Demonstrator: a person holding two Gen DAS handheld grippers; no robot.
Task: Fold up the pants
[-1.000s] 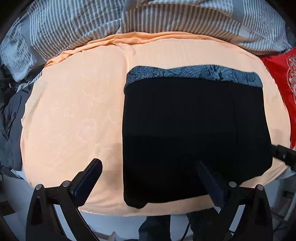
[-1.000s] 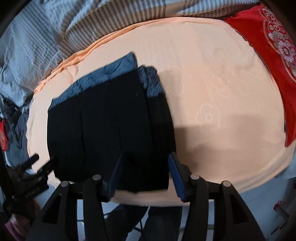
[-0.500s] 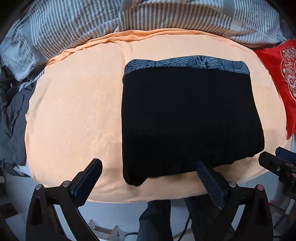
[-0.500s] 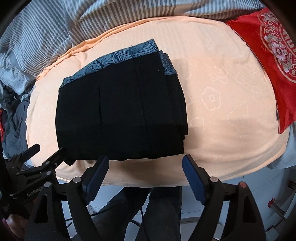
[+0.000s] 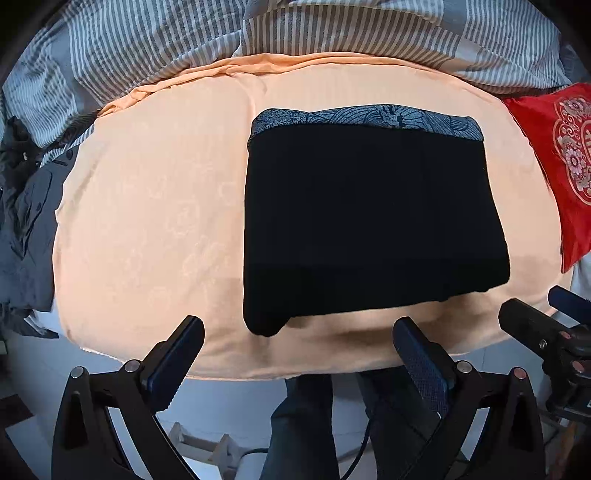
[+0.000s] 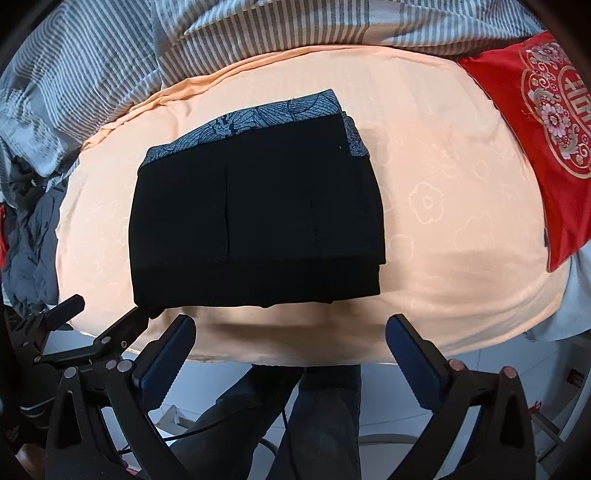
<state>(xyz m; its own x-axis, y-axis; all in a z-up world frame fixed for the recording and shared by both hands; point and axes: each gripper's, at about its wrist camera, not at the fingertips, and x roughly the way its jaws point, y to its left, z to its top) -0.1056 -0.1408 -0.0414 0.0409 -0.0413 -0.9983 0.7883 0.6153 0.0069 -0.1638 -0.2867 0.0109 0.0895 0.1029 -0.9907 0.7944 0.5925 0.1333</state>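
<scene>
Black pants (image 5: 369, 221) (image 6: 255, 229) lie folded into a flat rectangle on the peach bed sheet (image 5: 147, 221) (image 6: 443, 221). A blue-grey patterned waistband (image 5: 362, 117) (image 6: 251, 118) shows along their far edge. My left gripper (image 5: 299, 341) hangs open over the bed's near edge, just short of the pants, with nothing between its fingers. My right gripper (image 6: 290, 341) is off the cloth as well, its jaws opening wide and empty, near the pants' near edge. Each view shows the other gripper at its side.
A grey striped duvet (image 5: 295, 33) (image 6: 184, 37) is bunched along the far side of the bed. A red embroidered cushion (image 5: 554, 155) (image 6: 535, 122) lies at the right. Dark clothes (image 5: 26, 221) are heaped at the left. A person's legs (image 6: 295, 424) stand below, on white floor.
My right gripper let go of the pants' near edge and opened wide. Both grippers drew back and up, so the folded pants now lie farther off and wholly free.
</scene>
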